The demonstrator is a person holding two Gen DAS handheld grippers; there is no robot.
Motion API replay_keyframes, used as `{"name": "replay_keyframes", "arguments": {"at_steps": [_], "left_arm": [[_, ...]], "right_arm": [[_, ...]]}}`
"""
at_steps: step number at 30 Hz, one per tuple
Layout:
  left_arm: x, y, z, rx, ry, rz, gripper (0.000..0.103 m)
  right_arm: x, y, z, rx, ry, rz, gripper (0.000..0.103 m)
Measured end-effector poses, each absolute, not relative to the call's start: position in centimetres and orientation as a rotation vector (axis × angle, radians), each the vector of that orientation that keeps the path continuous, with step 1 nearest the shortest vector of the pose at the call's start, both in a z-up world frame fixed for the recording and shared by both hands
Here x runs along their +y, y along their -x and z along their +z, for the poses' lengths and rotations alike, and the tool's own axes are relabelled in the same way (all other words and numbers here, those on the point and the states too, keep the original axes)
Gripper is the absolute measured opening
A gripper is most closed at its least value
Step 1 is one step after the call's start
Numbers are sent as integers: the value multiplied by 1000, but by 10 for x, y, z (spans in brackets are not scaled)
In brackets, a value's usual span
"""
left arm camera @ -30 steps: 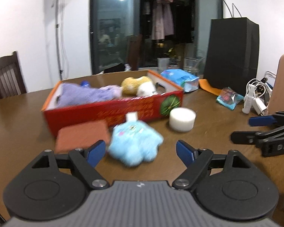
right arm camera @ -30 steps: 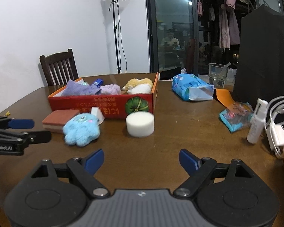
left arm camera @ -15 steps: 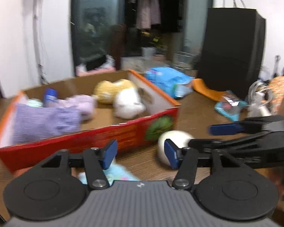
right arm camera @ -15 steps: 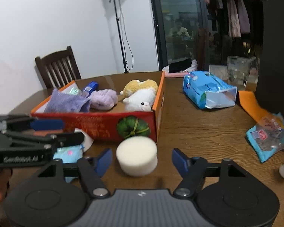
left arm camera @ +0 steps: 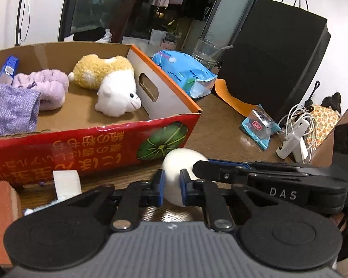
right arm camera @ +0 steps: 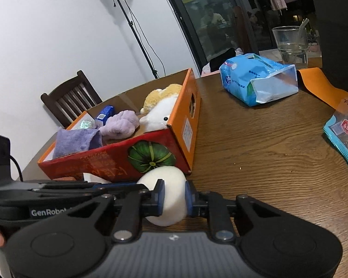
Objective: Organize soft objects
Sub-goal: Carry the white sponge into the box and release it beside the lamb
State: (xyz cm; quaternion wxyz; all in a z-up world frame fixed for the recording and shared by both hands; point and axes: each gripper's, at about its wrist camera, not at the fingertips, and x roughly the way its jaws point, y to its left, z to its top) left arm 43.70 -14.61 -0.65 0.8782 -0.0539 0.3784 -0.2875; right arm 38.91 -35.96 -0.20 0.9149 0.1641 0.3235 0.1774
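A white round sponge (right arm camera: 167, 192) lies on the wooden table in front of the red cardboard box (right arm camera: 109, 159). My right gripper (right arm camera: 173, 198) is shut on the sponge, squeezing it. In the left wrist view my left gripper (left arm camera: 171, 190) has closed to a narrow gap; the sponge (left arm camera: 176, 173) shows between its pads, and the right gripper's fingers (left arm camera: 222, 171) reach in from the right. The box (left arm camera: 92, 146) holds a white and yellow plush (left arm camera: 113, 85), a purple plush (left arm camera: 46, 85) and a purple cloth (left arm camera: 9, 111). The blue plush is mostly hidden under my left gripper.
A brown sponge (left arm camera: 0, 210) and a white tag (left arm camera: 66, 183) lie at the left. A blue tissue pack (right arm camera: 259, 81), a glass (right arm camera: 290, 44), a black bag (left arm camera: 273, 69), a snack packet (right arm camera: 343, 132), and white cables (left arm camera: 297, 134) stand on the table's right side. A chair (right arm camera: 69, 97) is behind.
Both grippers moved forward and in toward the white sponge and closed. The right gripper has taken hold of the sponge; the left one narrowed from wide open.
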Motion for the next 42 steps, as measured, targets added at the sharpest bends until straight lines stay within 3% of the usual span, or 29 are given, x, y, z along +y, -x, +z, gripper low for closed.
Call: {"name": "replay_keyframes", "arguments": {"at_steps": [5,15,23,34,42], "left_arm": [[-153,-407,6,766,68,-563,13],[-131,-295,22,725,83,-546,13],[-121,-260,36,675,106,-553,13],[-112,-274,51,620,142,-565,13],[-118,-339,71,541,131,-571,13]], "right_arm": [[-353,-375,8,668,-299,357,16],[-344,-267,20,607,-355,396,16],[-334,-221,36,574,-319,406,16],[-327,-226,57,528,-276,406,16],[-326,-285,84,471,-231,378,16]]}}
